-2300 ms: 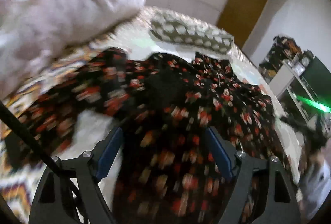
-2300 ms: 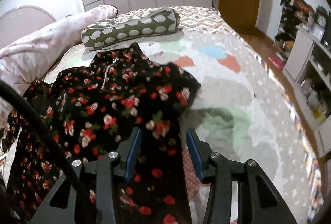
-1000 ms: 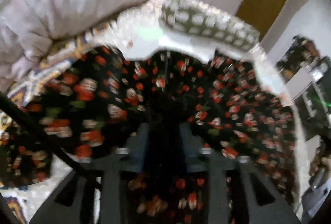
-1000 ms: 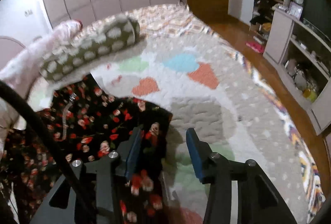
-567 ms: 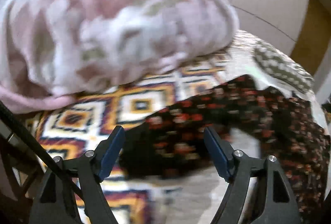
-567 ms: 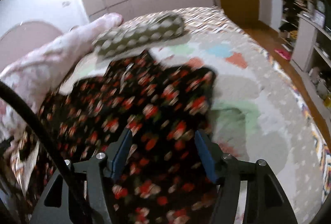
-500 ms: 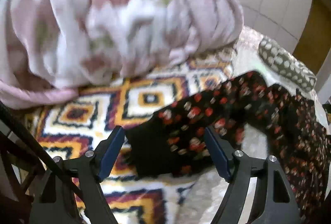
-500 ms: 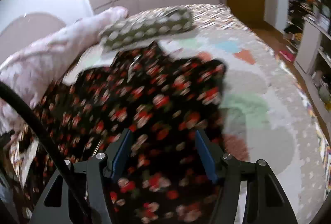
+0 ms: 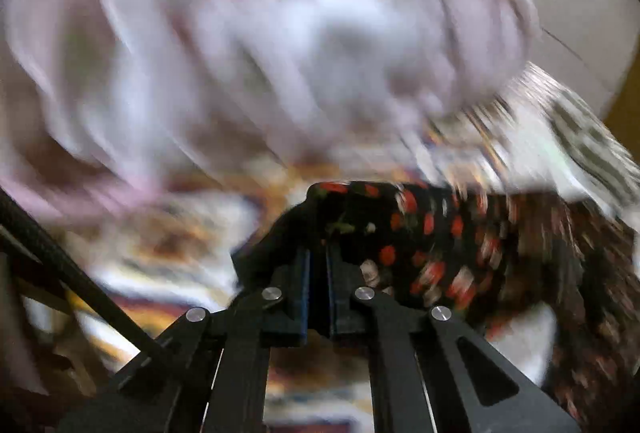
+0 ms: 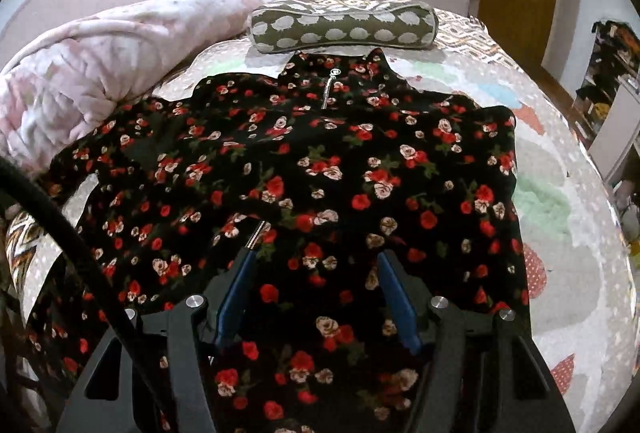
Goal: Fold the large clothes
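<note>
The left tool [image 9: 316, 265] has just snapped closed, pinching a sleeve end of the dress [image 10: 320, 169]. The right tool [image 10: 314, 297] hovers spread over its middle. The dress lies flat on the bed [image 10: 568, 253]; folding has barely begun.

Motion blur smeared the pink blanket [image 9: 260, 45] and patterned bedspread [image 9: 192, 233]; the floral dress's [image 10: 320, 173] hem ran beyond the frame.
</note>
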The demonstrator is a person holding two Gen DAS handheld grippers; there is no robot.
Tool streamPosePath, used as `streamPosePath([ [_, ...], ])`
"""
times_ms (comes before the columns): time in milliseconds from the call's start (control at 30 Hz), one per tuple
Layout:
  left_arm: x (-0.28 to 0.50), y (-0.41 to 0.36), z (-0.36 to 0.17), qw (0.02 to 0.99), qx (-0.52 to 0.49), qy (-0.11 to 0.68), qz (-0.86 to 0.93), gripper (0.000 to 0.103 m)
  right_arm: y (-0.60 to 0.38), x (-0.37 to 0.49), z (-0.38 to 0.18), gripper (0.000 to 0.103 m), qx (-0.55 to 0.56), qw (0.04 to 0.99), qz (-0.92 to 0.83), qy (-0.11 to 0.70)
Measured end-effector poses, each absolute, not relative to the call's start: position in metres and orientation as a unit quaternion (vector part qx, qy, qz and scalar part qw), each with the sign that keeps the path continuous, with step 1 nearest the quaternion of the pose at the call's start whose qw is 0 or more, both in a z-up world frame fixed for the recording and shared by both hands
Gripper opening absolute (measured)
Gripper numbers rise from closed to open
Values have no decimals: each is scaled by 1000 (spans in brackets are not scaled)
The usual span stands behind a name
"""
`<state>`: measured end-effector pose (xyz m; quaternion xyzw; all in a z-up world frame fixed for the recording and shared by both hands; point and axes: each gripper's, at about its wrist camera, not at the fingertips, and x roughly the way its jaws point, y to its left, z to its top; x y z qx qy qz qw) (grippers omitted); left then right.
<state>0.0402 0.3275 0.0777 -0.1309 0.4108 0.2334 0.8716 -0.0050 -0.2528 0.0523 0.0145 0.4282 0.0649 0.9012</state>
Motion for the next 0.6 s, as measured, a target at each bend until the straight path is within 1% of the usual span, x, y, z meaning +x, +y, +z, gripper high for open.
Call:
streamPosePath([
  [67,44,343,107,874,-137,393,251,6,-254,-6,52,67,19,902,65,426],
  [133,49,342,131,880,-135,380,249,6,-258,-8,51,67,29,903,67,424],
  [200,56,325,154,890,-108,366,248,6,-262,-10,51,67,39,903,68,422],
  [300,71,276,180,907,-70,354,218,6,-274,-17,55,66,55,906,69,413],
  [433,100,184,200,924,-52,356,130,6,-299,-33,65,66,79,914,67,393],
  [600,138,20,200,925,-46,376,-32,6,-341,-52,68,67,113,919,43,374],
])
